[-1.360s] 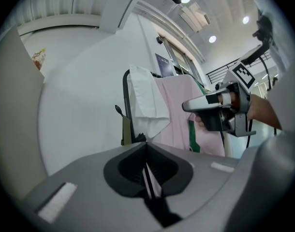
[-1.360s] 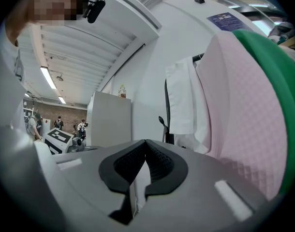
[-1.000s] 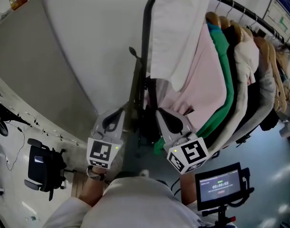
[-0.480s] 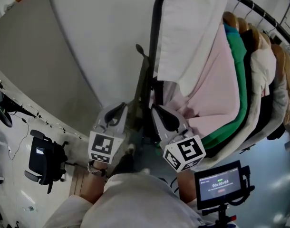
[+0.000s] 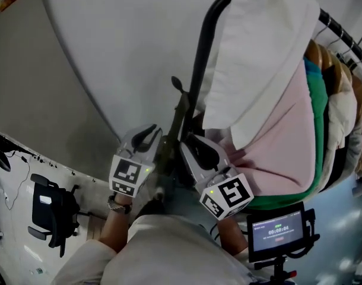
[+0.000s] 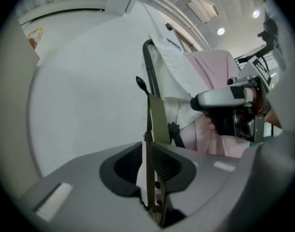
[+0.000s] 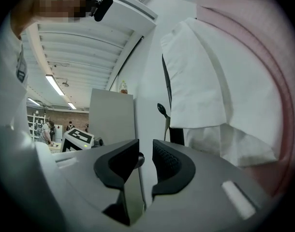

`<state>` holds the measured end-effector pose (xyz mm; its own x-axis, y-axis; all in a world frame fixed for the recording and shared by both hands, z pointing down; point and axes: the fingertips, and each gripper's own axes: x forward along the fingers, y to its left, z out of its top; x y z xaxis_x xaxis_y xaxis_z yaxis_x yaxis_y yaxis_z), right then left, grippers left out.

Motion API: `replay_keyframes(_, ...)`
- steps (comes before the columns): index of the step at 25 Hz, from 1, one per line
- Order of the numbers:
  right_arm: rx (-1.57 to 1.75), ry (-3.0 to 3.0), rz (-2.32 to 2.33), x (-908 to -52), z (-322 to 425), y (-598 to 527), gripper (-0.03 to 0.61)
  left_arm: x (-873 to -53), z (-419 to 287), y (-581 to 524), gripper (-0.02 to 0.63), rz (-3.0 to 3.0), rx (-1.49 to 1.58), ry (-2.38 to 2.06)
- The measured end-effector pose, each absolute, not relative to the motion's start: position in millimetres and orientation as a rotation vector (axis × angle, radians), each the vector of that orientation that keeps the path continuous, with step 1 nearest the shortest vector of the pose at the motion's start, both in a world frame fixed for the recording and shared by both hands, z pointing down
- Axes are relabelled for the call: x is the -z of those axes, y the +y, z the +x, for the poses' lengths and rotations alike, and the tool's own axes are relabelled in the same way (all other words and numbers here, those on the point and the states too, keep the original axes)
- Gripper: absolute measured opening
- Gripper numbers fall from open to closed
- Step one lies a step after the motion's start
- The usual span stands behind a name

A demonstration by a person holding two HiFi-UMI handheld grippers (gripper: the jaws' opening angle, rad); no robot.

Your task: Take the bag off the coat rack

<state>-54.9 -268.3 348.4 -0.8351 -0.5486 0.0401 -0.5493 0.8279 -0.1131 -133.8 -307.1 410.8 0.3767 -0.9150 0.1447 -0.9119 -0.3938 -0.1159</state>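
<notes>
clamping the olive-green webbing strap (image 6: pixel 156 120) is the left gripper (image 6: pixel 147 150); the right gripper (image 7: pixel 145 151) stands slightly parted, empty.

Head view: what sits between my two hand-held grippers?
The bag's olive strap, running up to the rack's hook, between the left hand-held gripper and the right hand-held gripper. The head view shows it.

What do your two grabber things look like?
Both the left gripper and right gripper are pale grey shells with black ribbed pads. Each carries a cube of black-and-white square markers with a tiny green light. White sleeves, a wristwatch.
</notes>
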Motion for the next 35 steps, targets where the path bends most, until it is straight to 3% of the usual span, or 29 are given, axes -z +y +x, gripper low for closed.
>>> replay_keyframes(16,-0.148,-2.896,1.073,-354.7,-53.0,-259.1,0.103,-430.6,-84.0,-322.6,0.089,-2.908,0.238,1.314)
replay_keyframes(27,-0.144,-2.832,1.083,-372.7,-54.6,-275.3,0.086,-452.4,-54.5,-353.5,0.1,-2.974,0.257,1.221)
replay_keyframes(30,-0.137,-2.83,1.128,-368.6,-48.7,-279.0,0.047,-449.1,-48.9,-356.0,0.1,-2.995,0.241,1.19)
replay_keyframes(35,-0.154,-2.826,1.149,-366.8,-45.3,-283.0,0.009,-447.6,-43.6,-354.5,0.032,-2.971,0.275,1.125)
